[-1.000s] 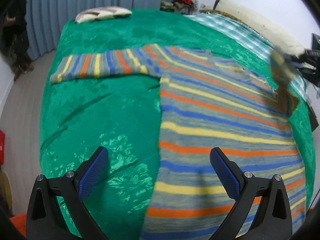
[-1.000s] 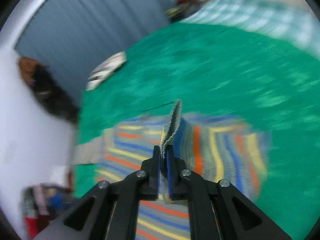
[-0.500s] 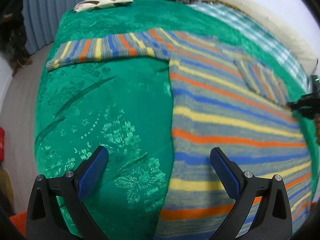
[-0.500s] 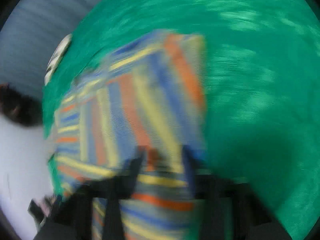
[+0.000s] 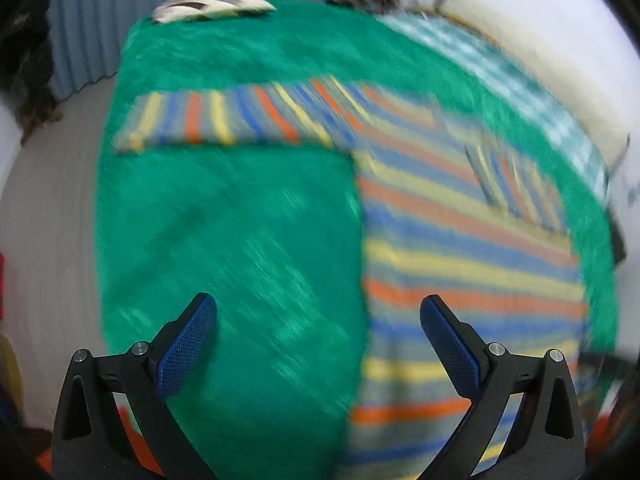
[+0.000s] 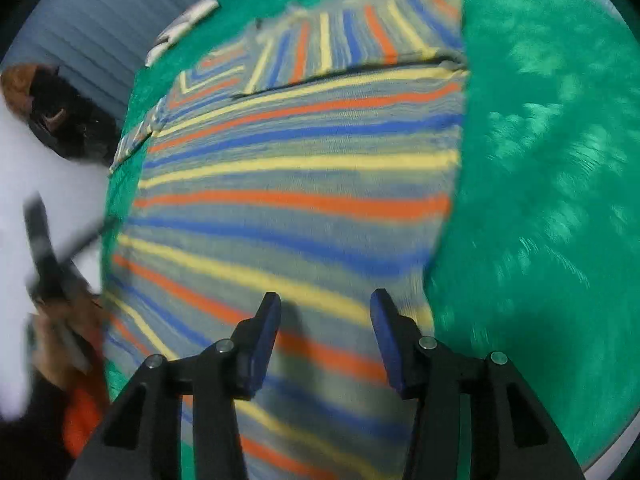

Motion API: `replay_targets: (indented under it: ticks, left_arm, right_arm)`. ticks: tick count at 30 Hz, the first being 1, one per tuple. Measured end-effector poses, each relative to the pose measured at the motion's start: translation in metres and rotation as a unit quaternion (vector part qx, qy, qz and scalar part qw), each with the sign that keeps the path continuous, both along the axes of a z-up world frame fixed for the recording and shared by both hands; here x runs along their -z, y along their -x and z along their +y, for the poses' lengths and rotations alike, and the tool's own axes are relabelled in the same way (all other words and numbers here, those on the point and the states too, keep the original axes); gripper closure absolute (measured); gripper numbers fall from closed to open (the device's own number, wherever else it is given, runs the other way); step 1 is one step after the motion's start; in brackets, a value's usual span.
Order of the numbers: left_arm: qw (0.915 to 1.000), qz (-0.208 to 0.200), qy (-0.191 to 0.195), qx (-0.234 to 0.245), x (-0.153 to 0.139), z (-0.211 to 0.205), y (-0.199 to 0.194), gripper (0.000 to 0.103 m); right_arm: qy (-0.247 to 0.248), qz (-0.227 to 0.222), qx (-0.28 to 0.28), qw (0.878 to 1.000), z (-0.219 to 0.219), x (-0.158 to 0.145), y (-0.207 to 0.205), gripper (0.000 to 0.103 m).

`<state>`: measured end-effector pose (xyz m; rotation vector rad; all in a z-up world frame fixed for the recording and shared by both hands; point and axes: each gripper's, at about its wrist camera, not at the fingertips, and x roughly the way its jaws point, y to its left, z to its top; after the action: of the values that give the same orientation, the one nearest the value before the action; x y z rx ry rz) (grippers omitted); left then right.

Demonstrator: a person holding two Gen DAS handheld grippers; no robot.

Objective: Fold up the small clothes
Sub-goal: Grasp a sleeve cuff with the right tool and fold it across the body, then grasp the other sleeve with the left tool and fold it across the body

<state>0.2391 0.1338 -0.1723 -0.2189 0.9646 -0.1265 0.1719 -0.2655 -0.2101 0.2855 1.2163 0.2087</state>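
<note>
Striped sweater [image 5: 460,240] lies flat on the green bedspread [image 5: 240,240] covering the bed. One sleeve [image 5: 224,120] is extended straight out to the side; the opposite sleeve [image 6: 360,36] is folded across the upper body of the garment. Left gripper [image 5: 318,340]: fingers spread wide, released, grasping nothing, positioned above the sweater's side edge, one finger [image 5: 186,344] over bedspread, the other over stripes. Right gripper [image 6: 324,332]: fingers apart, grasping nothing, over the sweater's lower body near its edge. A patterned pillow [image 5: 212,6] rests at the bedspread's far end. Both views are motion-blurred.
</note>
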Motion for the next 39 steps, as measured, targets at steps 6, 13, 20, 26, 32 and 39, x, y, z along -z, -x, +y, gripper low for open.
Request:
replay_targets:
  ticks: [6,13,20,26,32,39]
  left_arm:
    - [0.9875,0.008,0.083,-0.134,-0.007,0.138,-0.084,0.002]
    - [0.9729,0.068,0.166,-0.146,0.022,0.198,-0.134,0.031]
    - [0.9778,0.1,0.141,-0.119,0.033,0.181,-0.151,0.055]
    - [0.9889,0.079,0.055,-0.113,0.0,0.162,-0.152,0.102]
    - [0.9996,-0.019,-0.019,0.003,-0.098,0.05,-0.154,0.102]
    - [0.9739,-0.08,0.041,0.209,-0.15,-0.142,-0.142,0.101]
  right_arm:
    - [-0.018,-0.029,0.056,0.998,0.005,-0.015,0.037,0.046]
    - [-0.008,-0.039,0.054,0.998,0.027,-0.005,0.043,0.038]
    - [-0.009,-0.039,0.056,0.998,0.032,-0.003,0.037,0.038]
    - [-0.012,-0.045,0.059,0.997,0.031,-0.004,0.04,0.038]
    - [-0.03,-0.052,0.063,0.996,0.029,-0.004,0.044,0.038]
    - [-0.042,-0.059,0.058,0.996,0.029,-0.005,0.051,0.038]
